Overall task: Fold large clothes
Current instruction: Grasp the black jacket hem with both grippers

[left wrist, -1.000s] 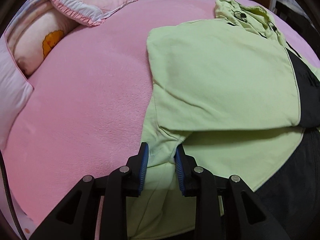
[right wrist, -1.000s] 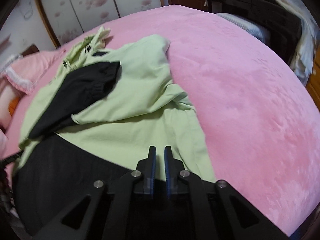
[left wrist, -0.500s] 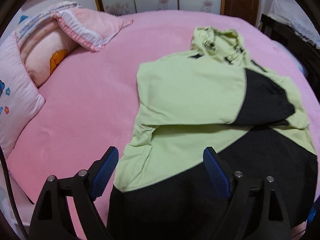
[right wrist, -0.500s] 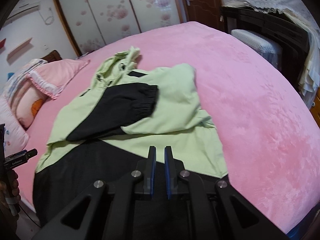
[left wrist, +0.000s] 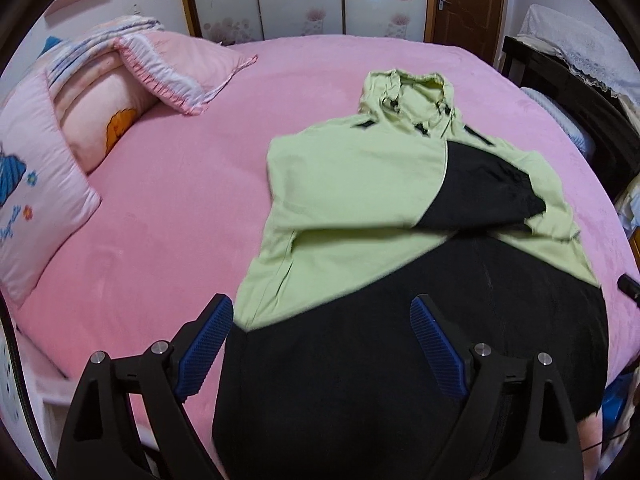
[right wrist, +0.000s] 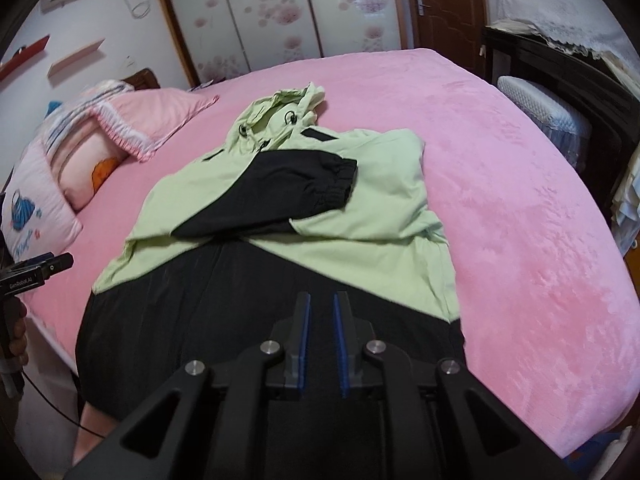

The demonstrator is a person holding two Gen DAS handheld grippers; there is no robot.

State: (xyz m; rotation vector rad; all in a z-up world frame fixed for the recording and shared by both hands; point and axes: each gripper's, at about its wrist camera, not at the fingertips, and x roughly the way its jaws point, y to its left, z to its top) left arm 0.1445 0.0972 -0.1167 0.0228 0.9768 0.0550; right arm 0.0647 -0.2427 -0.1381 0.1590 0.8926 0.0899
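A light green and black hooded jacket (left wrist: 360,200) lies flat on the pink bed (left wrist: 180,220), hood at the far end. Its left sleeve is folded across the chest, the black cuff (right wrist: 332,180) resting on the green right sleeve. My left gripper (left wrist: 322,302) hovers above the jacket's lower left part, its jaws wide and still opening, and nothing is between them. In the right wrist view, my right gripper (right wrist: 321,298) hangs over the black lower part of the jacket (right wrist: 360,208). Its jaws are opening, a narrow empty gap showing between the blue pads.
Pink pillows (left wrist: 100,120) are stacked at the left head of the bed. Dark wooden furniture (right wrist: 560,80) with a lace cover stands along the right side. Flowered wardrobe doors (left wrist: 300,0) and a brown door are behind. A hand (right wrist: 16,340) grips the left tool's handle.
The left gripper let go of the green fabric, opened wide and lifted back. The right gripper also rose and its shut jaws began to part. Both views now take in the whole jacket.
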